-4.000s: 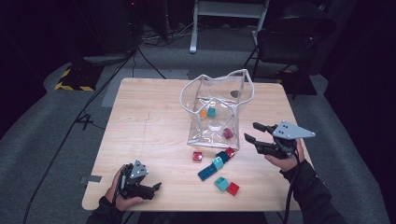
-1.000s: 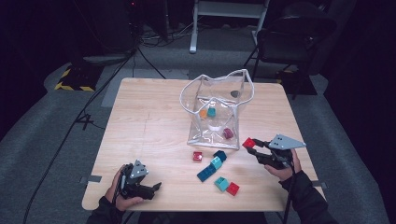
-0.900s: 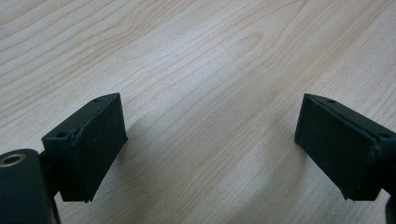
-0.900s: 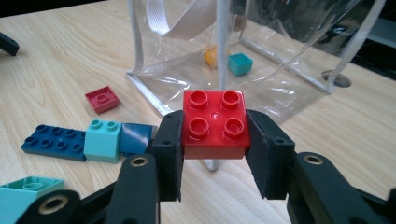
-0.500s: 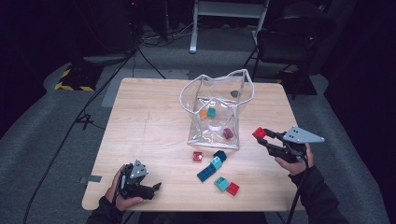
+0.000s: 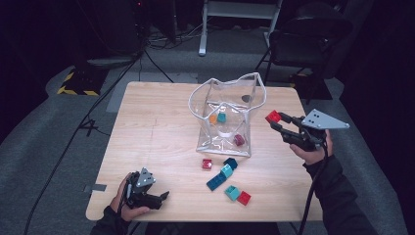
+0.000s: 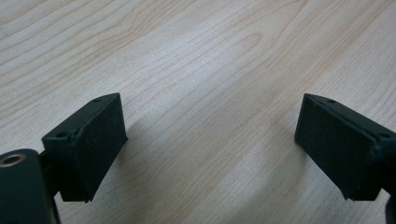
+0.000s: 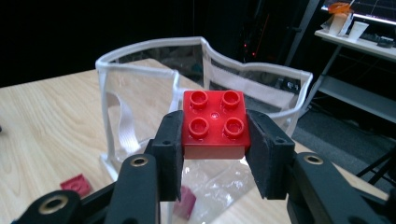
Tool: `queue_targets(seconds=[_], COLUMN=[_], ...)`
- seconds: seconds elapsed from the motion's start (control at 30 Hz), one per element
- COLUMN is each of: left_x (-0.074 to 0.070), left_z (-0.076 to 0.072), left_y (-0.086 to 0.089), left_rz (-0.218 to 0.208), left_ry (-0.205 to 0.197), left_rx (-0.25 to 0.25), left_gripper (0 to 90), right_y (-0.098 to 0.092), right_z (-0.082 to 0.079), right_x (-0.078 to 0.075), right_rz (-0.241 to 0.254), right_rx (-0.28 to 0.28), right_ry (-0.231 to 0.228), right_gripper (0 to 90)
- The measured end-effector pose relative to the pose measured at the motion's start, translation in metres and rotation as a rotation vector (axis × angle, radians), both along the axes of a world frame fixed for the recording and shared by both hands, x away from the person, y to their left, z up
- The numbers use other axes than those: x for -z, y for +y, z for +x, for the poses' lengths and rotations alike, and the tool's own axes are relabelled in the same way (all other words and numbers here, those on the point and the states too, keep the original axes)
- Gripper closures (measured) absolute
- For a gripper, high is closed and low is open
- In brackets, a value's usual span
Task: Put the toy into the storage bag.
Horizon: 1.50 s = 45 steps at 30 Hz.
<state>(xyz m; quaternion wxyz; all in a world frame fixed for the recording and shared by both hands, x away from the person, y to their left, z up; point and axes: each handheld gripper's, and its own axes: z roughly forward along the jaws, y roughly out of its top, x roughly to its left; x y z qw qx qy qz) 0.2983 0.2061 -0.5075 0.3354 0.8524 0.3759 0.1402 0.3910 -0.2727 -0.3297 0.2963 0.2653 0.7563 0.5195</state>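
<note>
My right gripper [image 6: 275, 119] is shut on a red square brick [image 8: 215, 123] and holds it in the air just right of the clear plastic bag [image 6: 226, 117], near its upper rim. The same red brick [image 6: 273, 116] shows at the jaw tips in the high view. Inside the bag lie an orange, a teal [image 6: 221, 117] and a dark red brick [image 6: 238, 140]. In front of the bag on the table lie a red brick [image 6: 207, 164], dark teal bricks [image 6: 221, 175], a light teal one [image 6: 232, 192] and another red one [image 6: 243, 198]. My left gripper [image 6: 164, 197] rests open on the table's near left corner, its jaws wide apart over bare wood [image 7: 210, 140].
The wooden table [image 6: 151, 127] stands on grey carpet. A dark chair [image 6: 303, 39] and a white stand are behind the table's far right. Cables run across the floor at the left.
My right gripper came down to the loose bricks, took the red brick, and has lifted it up and rightward to beside the bag's rim. The left gripper has stayed put.
</note>
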Motion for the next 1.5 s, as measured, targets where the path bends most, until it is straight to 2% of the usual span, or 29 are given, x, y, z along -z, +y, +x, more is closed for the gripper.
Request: queue_targets(seconds=[0.13,0.33,0.63,0.8,1.17,1.5], left_x=[0.000,0.000,0.000,0.000,0.000,0.000], left_z=[0.000,0.000,0.000,0.000,0.000,0.000], left_y=[0.000,0.000,0.000,0.000,0.000,0.000], left_rz=[0.000,0.000,0.000,0.000,0.000,0.000], left_ry=[0.000,0.000,0.000,0.001,0.001,0.000], left_rx=[0.000,0.000,0.000,0.001,0.001,0.000], left_gripper=[9.2,9.2,9.2,9.2,9.2,9.2], right_y=[0.011,0.031,0.055,0.065,0.072,0.077], right_z=[0.008,0.023,0.047,0.058,0.072,0.077], right_x=[-0.010,-0.017,-0.021,-0.017,-0.009,-0.004], right_rz=[0.012,0.002,-0.015,-0.024,-0.038,-0.046], right_rx=[-0.009,-0.012,0.003,0.012,0.045,0.051], right_ry=[-0.009,-0.005,0.019,0.046,0.084,0.101], right_gripper=[59.2,59.2,59.2,59.2,59.1,56.6])
